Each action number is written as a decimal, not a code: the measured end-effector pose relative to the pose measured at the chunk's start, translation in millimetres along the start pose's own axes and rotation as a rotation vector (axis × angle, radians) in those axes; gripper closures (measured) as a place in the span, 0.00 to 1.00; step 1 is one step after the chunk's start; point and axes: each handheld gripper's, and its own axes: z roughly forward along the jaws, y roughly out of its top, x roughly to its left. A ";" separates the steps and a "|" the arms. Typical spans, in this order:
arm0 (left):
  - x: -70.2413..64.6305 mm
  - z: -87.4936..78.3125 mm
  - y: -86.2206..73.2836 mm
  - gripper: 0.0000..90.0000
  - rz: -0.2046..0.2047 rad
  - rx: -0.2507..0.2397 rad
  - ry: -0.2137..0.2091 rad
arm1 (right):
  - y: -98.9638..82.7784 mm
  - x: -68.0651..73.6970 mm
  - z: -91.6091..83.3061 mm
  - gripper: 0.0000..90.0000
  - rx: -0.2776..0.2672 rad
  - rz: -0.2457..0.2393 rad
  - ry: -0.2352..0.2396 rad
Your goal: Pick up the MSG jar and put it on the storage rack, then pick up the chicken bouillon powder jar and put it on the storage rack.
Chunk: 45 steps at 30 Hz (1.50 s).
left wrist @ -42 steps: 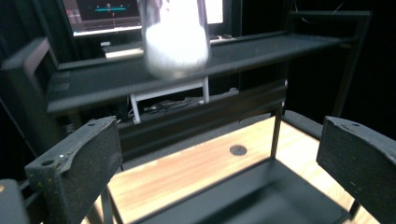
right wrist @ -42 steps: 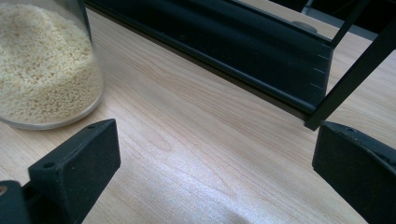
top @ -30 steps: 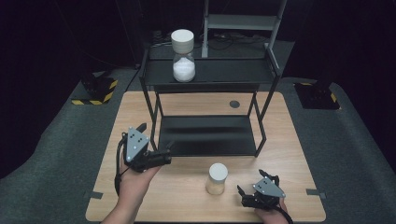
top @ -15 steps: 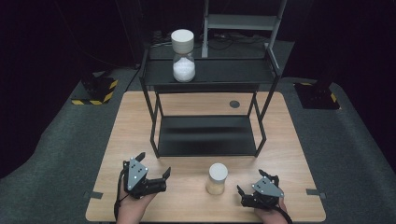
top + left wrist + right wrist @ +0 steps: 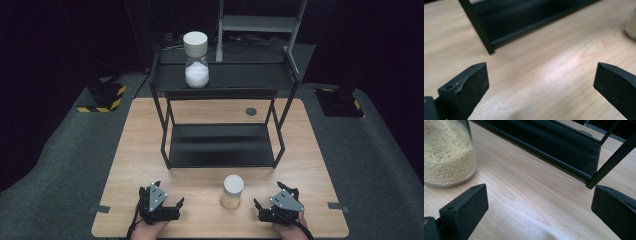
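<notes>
An hourglass with white sand (image 5: 196,60) stands on the top shelf of a black metal rack (image 5: 222,145). A second hourglass with yellowish sand (image 5: 232,191) (image 5: 446,152) stands on the wooden table in front of the rack, between the two grippers. My left gripper (image 5: 175,207) (image 5: 541,80) rests near the table's front edge, left of that hourglass, open over bare wood. To the hourglass's right, my right gripper (image 5: 259,210) (image 5: 539,205) lies open and holds nothing. The glass's edge (image 5: 631,25) shows at the far right of the left gripper view.
The rack's lower shelf (image 5: 544,140) and a front leg (image 5: 477,27) stand just beyond the jaws. A small dark disc (image 5: 251,111) lies on the table behind the rack. Dark carpet surrounds the table, with a grey stand (image 5: 260,22) behind it.
My left gripper has pulled back from beside the rack toward the table's front edge and lowered onto the table. The right gripper and both hourglasses have not moved.
</notes>
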 end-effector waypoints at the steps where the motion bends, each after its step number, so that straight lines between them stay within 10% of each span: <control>1: -1.3 1.4 0.2 0.00 0.011 0.008 0.002 | -0.3 -0.1 -0.1 0.00 -0.002 0.000 0.000; 12: -17.2 6.1 9.0 0.01 0.136 0.069 0.028 | -2.2 -1.1 -0.9 0.00 -0.012 -0.004 0.007; 45: -13.0 3.7 5.0 0.01 0.162 0.044 -0.011 | 1.6 2.1 -29.0 0.00 -0.176 0.011 0.012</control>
